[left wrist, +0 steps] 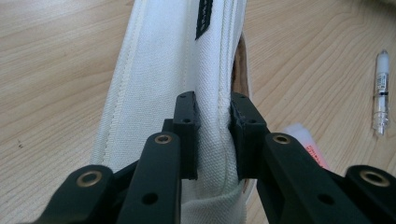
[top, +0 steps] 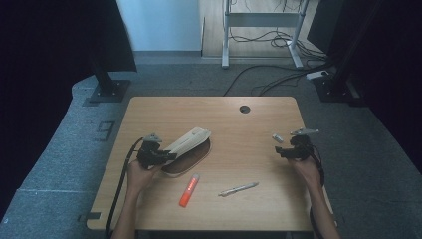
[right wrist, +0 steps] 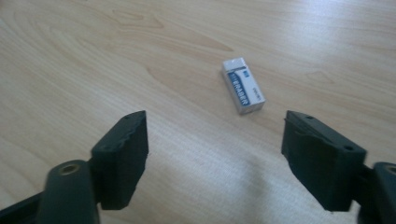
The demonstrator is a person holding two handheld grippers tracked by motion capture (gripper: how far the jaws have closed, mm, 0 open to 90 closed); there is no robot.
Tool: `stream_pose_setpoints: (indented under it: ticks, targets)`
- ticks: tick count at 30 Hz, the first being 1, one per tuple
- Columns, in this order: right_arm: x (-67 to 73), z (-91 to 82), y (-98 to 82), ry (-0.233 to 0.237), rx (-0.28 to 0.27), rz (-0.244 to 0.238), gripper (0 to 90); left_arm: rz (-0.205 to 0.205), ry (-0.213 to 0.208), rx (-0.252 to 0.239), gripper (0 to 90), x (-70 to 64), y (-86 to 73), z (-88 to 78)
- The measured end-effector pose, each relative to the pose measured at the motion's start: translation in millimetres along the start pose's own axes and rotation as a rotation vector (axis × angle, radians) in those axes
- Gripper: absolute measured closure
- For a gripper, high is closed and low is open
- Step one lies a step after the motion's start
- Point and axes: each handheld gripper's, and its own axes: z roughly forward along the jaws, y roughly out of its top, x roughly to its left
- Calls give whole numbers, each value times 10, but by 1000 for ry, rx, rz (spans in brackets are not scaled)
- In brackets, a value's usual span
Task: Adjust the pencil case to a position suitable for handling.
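Note:
A white pencil case (top: 191,142) with a brown inside lies at the table's left middle, its flap lifted. My left gripper (top: 171,156) is shut on an edge of that flap; in the left gripper view the jaws (left wrist: 213,112) pinch a fold of the white fabric (left wrist: 159,70). A small white eraser (top: 277,138) with a blue label lies near the right edge. My right gripper (top: 279,151) hovers just on the near side of it. The right gripper view shows those jaws (right wrist: 215,140) open, nothing between them, with the eraser (right wrist: 243,85) lying a little ahead.
An orange highlighter (top: 189,190) and a clear pen (top: 239,189) lie at the front middle of the wooden table (top: 259,209). A round hole (top: 244,109) sits near the far edge. Cables and stand legs cross the floor beyond.

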Motion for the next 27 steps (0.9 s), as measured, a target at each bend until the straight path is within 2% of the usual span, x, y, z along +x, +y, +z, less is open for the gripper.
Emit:
stream_pose_setpoints:
  ticks: [12, 18, 27]
  targets:
    - [-157, 153, 105, -7, 16, -16, 435, 5, -8, -2, 746, 3, -2, 4]
    - [-209, 239, 133, 6, 20, -12, 474, 2, -12, -5, 746, 5, -2, 8]
    - [-247, 380, 156, 7, 20, -1, 485, 3, -16, -6, 744, 8, -2, 7]
